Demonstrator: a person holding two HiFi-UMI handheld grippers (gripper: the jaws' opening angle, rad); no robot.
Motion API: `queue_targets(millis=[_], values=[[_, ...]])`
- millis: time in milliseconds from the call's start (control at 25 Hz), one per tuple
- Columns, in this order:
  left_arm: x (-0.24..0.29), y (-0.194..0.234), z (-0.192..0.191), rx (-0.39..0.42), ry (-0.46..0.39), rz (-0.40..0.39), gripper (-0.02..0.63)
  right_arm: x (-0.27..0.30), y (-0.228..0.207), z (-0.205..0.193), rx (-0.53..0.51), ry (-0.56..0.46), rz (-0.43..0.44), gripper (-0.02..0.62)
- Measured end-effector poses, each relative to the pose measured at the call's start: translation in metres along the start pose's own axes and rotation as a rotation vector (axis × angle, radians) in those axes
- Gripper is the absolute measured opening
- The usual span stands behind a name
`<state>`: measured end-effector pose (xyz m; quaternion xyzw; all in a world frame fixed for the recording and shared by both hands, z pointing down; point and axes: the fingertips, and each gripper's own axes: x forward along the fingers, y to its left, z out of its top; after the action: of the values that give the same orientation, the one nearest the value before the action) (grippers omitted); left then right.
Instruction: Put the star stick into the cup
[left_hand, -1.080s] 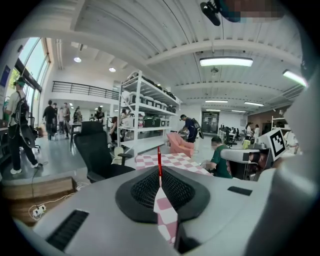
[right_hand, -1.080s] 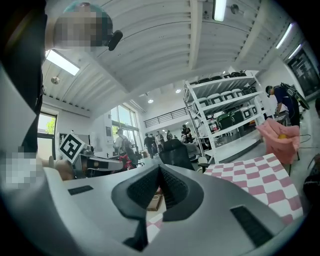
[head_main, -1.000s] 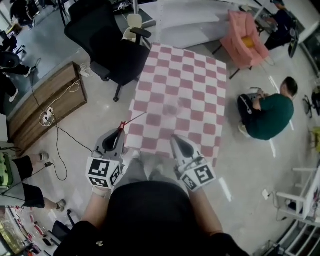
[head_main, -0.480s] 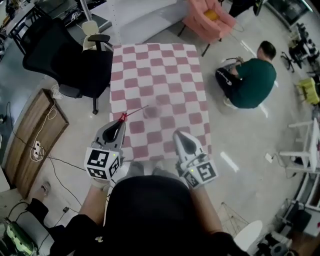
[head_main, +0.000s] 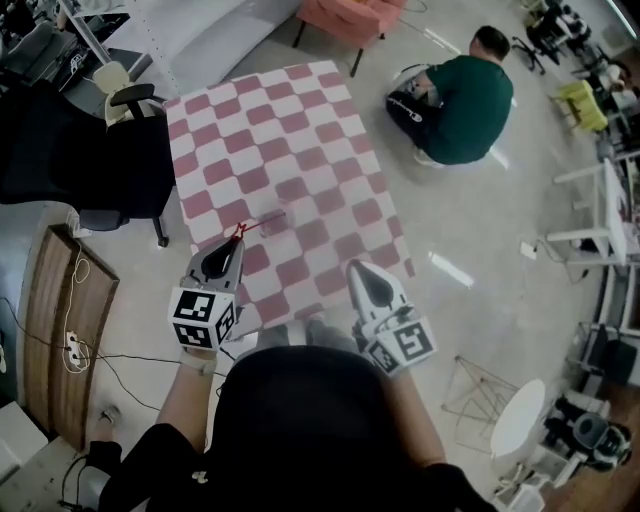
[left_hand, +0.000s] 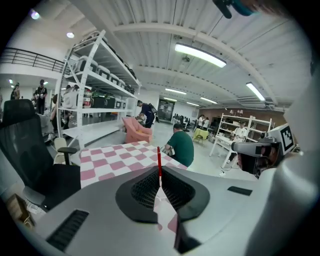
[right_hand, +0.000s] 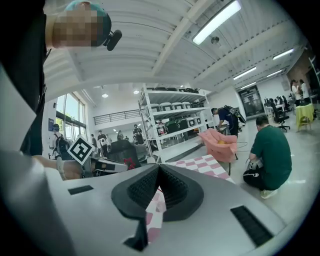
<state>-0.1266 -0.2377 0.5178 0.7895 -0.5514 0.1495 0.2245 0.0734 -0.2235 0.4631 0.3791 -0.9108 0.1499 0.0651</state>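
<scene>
My left gripper (head_main: 236, 240) is shut on the thin red star stick (head_main: 262, 221). The red star end sits right at the jaw tips and the shaft slants out over the pink-and-white checked table (head_main: 300, 120). In the left gripper view the stick (left_hand: 159, 160) rises straight out from between the closed pads. A faint clear cup (head_main: 276, 222) seems to stand on the cloth by the stick's far end; it is too blurred to be sure. My right gripper (head_main: 357, 270) hovers at the table's near edge, shut (right_hand: 159, 172) and holding nothing.
A black office chair (head_main: 70, 150) stands left of the table. A person in a green top (head_main: 455, 95) crouches on the floor to the right, beyond a pink armchair (head_main: 350, 12). A wooden board (head_main: 55, 300) and cables lie at the left. White shelving (left_hand: 95, 95) stands behind.
The head view has swung, so the table now sits further left and turned. Both grippers keep the same pose, and the stick stays in the left jaws.
</scene>
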Motion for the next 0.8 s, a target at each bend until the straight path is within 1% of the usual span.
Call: queue_targets(millis=[120, 360, 480, 640, 800], values=[[0.013, 0.002, -0.011, 0.011, 0.034, -0.029, 0.052, -0.001, -0.002, -0.009, 0.008, 0.020, -0.038, 0.015], [0.030, 0.009, -0.029, 0.024, 0.081, -0.063, 0.052, -0.005, 0.000, -0.020, 0.012, 0.045, -0.085, 0.015], [0.038, 0.008, -0.036, 0.042, 0.100, -0.084, 0.054, -0.010, -0.002, -0.026, 0.017, 0.056, -0.111, 0.015], [0.047, 0.007, -0.041, 0.070, 0.120, -0.094, 0.054, -0.016, -0.007, -0.028, 0.028, 0.059, -0.144, 0.015], [0.055, 0.008, -0.045, 0.086, 0.132, -0.097, 0.054, -0.017, -0.009, -0.031, 0.027, 0.067, -0.157, 0.015]])
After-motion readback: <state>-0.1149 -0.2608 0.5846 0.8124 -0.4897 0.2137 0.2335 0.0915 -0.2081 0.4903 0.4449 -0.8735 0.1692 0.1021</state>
